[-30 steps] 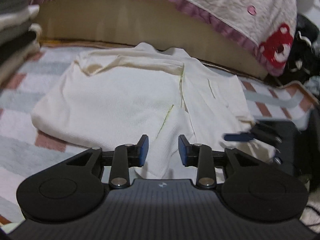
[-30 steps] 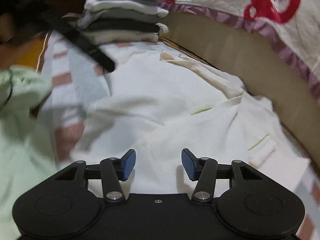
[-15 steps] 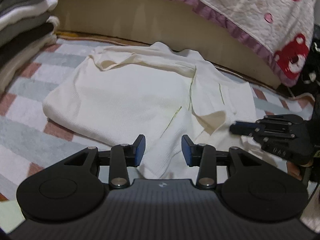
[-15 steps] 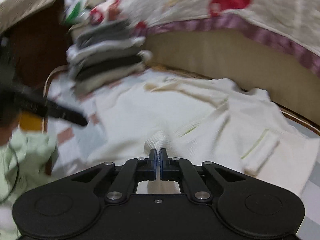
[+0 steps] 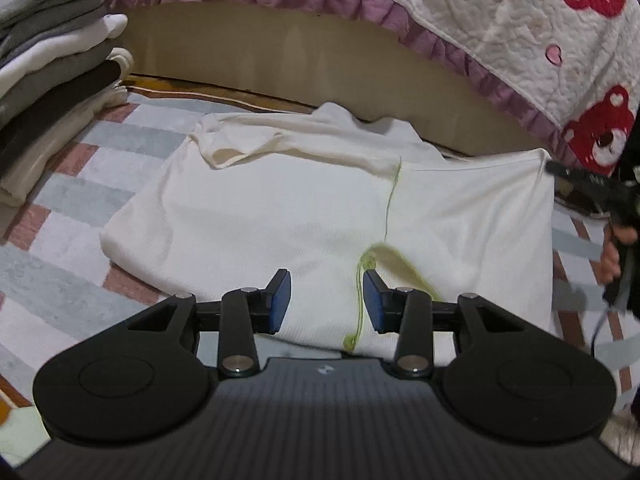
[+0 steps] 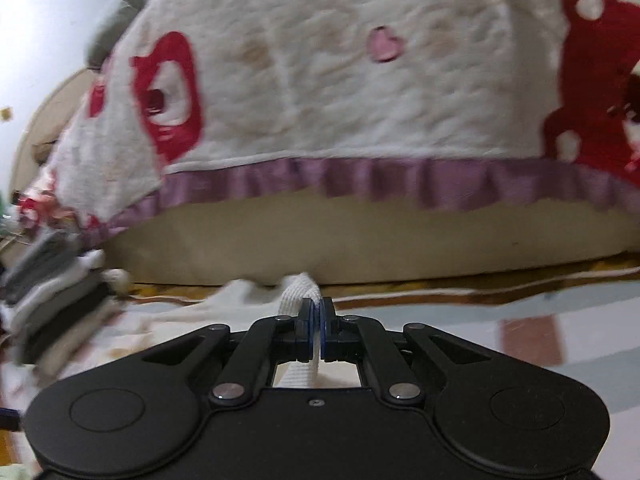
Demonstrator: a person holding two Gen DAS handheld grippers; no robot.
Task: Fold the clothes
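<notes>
On a striped rug (image 5: pixel 68 216) of grey, white and reddish bands, laid against the beige base of a bed (image 5: pixel 320 60), a cream garment (image 5: pixel 280 216) lies spread out with a thin green seam line running down its middle. A quilt (image 5: pixel 500 20) printed with red bears and edged in a purple ruffle hangs over the bed's side. At the far left of the rug stands a stack of folded clothes (image 5: pixel 52 80) in grey, white and black. The left gripper (image 5: pixel 325 300) hovers over the near edge of the garment, its blue-padded jaws set well apart and holding nothing. The right gripper (image 6: pixel 316 330) has its jaws pressed together on a fold of the cream fabric, which it holds raised at the garment's right side; its view is blurred.
</notes>
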